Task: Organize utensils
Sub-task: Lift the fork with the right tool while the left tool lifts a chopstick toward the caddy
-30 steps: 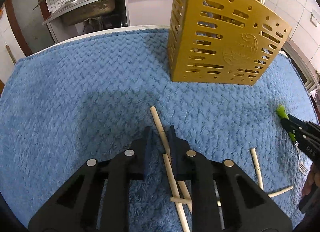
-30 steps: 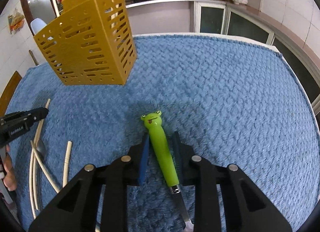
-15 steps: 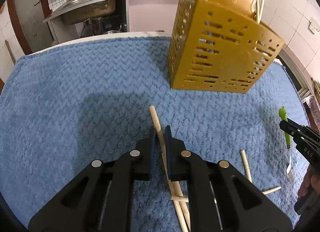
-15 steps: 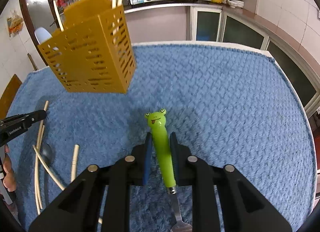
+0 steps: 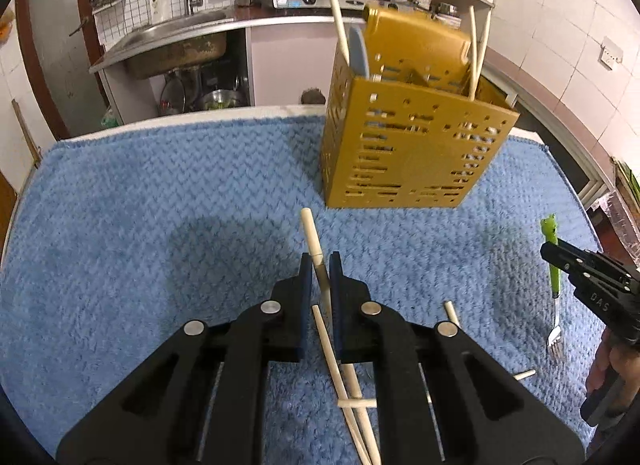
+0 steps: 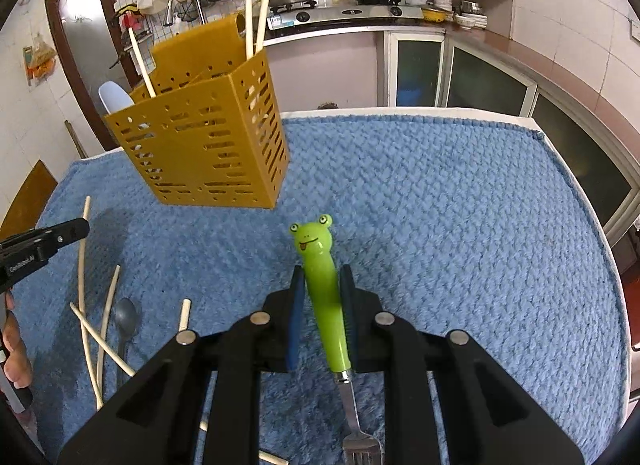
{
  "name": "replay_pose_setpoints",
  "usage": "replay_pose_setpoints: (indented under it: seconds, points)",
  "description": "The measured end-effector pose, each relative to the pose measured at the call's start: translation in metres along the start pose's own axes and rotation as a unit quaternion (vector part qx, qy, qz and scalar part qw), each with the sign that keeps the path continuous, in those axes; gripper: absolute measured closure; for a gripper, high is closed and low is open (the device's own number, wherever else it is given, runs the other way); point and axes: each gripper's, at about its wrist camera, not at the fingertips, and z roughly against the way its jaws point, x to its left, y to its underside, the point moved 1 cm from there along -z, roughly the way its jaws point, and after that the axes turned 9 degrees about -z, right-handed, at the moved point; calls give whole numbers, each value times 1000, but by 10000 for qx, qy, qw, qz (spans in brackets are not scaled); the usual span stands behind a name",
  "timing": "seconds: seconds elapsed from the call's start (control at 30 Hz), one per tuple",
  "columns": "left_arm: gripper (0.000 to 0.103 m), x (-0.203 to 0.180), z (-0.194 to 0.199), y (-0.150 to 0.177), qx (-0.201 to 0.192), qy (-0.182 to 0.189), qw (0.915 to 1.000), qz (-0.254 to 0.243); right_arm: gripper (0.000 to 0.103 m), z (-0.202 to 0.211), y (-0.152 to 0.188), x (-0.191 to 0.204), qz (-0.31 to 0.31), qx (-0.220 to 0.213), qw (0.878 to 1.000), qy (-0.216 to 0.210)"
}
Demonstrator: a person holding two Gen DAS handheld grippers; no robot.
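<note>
A blue towel covers the surface, and on it stands a perforated yellow utensil caddy, already holding chopsticks and a pale spoon. Near it, the right tool is closed on the frog-headed green fork, pads gripping mid-handle, tines trailing back under the tool. The left tool pinches one chopstick a little back from its blunt end, its tip pointing toward the caddy. More chopsticks and a dark spoon lie loose on the towel. The fork looks rigid, its glossy handle likely slick — the thick middle seems the safest hold. The chopstick is light, stiff and thin — apt to swivel if gripped far off-centre.
</note>
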Motion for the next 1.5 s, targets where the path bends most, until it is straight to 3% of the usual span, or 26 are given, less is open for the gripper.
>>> replay_pose_setpoints:
  seconds: [0.33, 0.73, 1.5]
  points:
    - [97, 0, 47, -11, -613, -116, 9979, -156, 86, 38, -8, -2, -135, -505, 9985, -149]
    - [98, -10, 114, -22, -1463, -164, 9884, -377, 89, 86, -17, 13, -60, -1088, 9935, -319]
    - [99, -7, 158, -45, -1888, -139, 9815, -291, 89, 114, -41, 48, 174, -1390, 9893, -404]
